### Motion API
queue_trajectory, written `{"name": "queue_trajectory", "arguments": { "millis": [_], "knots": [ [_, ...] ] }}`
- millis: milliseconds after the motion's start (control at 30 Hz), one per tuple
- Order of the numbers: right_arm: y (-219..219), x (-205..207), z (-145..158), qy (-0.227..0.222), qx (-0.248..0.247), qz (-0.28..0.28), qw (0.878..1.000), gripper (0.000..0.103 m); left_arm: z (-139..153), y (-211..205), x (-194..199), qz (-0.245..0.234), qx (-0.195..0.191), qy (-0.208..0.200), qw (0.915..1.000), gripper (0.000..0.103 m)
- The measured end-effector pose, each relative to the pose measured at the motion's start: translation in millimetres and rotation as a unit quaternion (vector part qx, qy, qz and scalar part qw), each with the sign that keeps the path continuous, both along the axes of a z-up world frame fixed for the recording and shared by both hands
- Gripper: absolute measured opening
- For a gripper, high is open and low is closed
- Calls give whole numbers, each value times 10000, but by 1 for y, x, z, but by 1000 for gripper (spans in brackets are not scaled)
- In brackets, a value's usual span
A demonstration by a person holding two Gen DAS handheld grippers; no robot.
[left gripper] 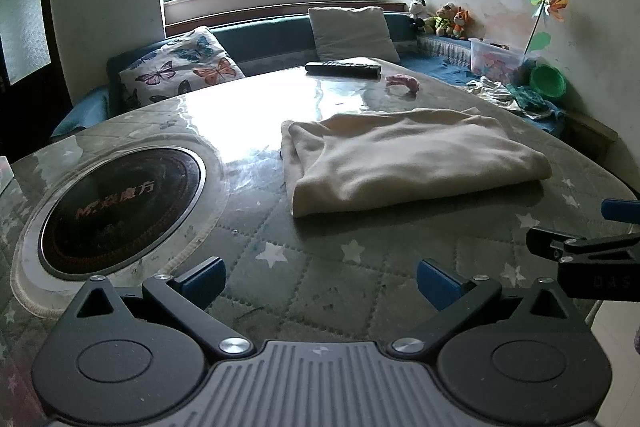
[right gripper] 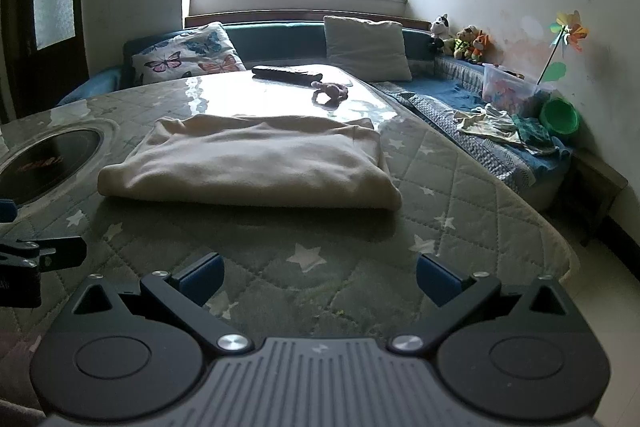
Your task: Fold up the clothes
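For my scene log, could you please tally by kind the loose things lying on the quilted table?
Folded cream fleece garment: 1
Long black remote control: 1
Small pink crumpled item: 1
Total: 3
Neither open tool, left or right, holds anything.

Right gripper (left gripper: pixel 600 227): cut off by the left wrist view's right edge. Round burner plate (right gripper: pixel 44 163): clipped at the right wrist view's left edge. Contents of plastic box (right gripper: pixel 506 91) beyond the worktop's far-right edge: indistinct
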State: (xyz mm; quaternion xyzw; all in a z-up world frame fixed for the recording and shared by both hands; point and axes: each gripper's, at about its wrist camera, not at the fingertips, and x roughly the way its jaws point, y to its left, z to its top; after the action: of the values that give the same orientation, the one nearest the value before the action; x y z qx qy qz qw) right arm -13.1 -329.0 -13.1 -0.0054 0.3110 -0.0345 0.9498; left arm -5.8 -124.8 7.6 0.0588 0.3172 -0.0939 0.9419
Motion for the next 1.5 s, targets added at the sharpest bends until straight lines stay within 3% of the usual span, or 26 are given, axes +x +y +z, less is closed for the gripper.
{"name": "queue_trajectory", "arguments": {
  "millis": [1500],
  "knots": [
    [6, -7, 3, -121, 132, 130, 9998, 103, 5, -4, -10, 41, 140, -129, 9998, 103]
  ]
}}
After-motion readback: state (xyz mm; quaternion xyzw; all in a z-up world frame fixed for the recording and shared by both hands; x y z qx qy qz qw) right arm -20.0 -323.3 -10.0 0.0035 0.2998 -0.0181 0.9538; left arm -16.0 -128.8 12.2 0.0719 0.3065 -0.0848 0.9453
